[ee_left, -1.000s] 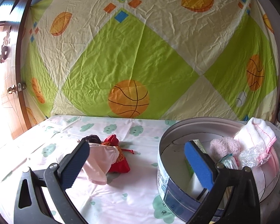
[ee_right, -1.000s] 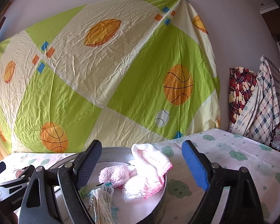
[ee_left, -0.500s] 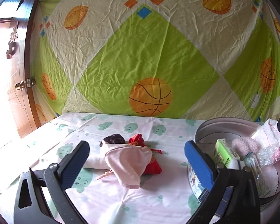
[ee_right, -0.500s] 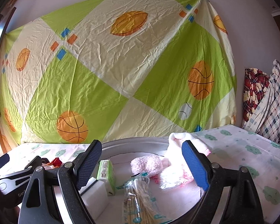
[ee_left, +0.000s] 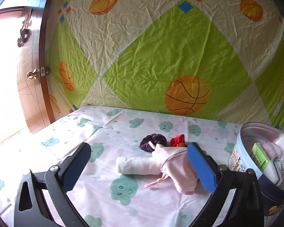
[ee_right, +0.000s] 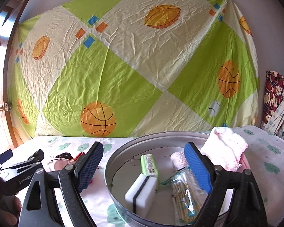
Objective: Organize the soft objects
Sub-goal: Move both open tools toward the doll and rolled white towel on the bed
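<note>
Crumpled green and cream cloth printed with basketballs is hanging behind a bed that is wearing a white sheet dotted with green clouds. Near the middle of the sheet a small heap of soft things is lying: a pale pink cloth pouch with a drawstring, a white rolled sock poking out leftward, a dark purple scrunchie and a bit of red fabric just behind.

The left claw is hovering open and empty, its jaws spread wide, and the heap is sitting just ahead of it, toward its right finger. The roll's long axis is running left to right, across the line of the fingers, so a closing pinch would likely be catching the pouch end first. This claw is plainly the nearer one.

The right claw is also gaping and holding nothing, poised over a round metal tin at the right. Inside, a white sponge, a green packet, a crinkly bag of sticks, a fuzzy pink puff and a pink-edged towel draped over the rim are resting.
</note>
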### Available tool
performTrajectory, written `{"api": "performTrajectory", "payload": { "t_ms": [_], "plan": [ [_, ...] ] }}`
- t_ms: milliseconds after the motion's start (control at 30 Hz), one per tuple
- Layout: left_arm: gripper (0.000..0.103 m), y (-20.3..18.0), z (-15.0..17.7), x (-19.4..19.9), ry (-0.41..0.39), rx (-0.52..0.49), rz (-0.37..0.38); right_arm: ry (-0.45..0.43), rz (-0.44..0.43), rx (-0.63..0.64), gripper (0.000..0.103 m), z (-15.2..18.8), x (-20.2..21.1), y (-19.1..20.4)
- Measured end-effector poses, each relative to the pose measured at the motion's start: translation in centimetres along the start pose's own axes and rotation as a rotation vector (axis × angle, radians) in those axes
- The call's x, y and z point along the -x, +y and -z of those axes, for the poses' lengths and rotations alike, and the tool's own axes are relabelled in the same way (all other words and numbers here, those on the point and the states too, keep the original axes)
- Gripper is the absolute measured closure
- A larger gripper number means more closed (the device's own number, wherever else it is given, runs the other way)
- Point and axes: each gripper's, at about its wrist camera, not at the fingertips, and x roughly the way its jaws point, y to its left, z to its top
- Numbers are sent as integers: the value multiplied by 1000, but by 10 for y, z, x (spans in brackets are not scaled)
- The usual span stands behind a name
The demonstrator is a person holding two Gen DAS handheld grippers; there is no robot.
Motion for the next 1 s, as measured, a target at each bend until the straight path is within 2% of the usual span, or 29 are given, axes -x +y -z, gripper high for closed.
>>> {"api": "performTrajectory", "payload": {
  "t_ms": [367,567,833,1000],
  "plan": [
    [0,47,-8,-30,32,11,-129,74,-112,41,14,6,-20,55],
    [0,70,-14,-50,79,78,-178,113,-174,70,14,7,-36,86],
    [0,92,-13,-62,119,179,-197,296,-273,52,14,14,-78,122],
    [0,93,-13,-60,111,178,-205,443,-326,14,14,24,-107,137]
  ]
}}
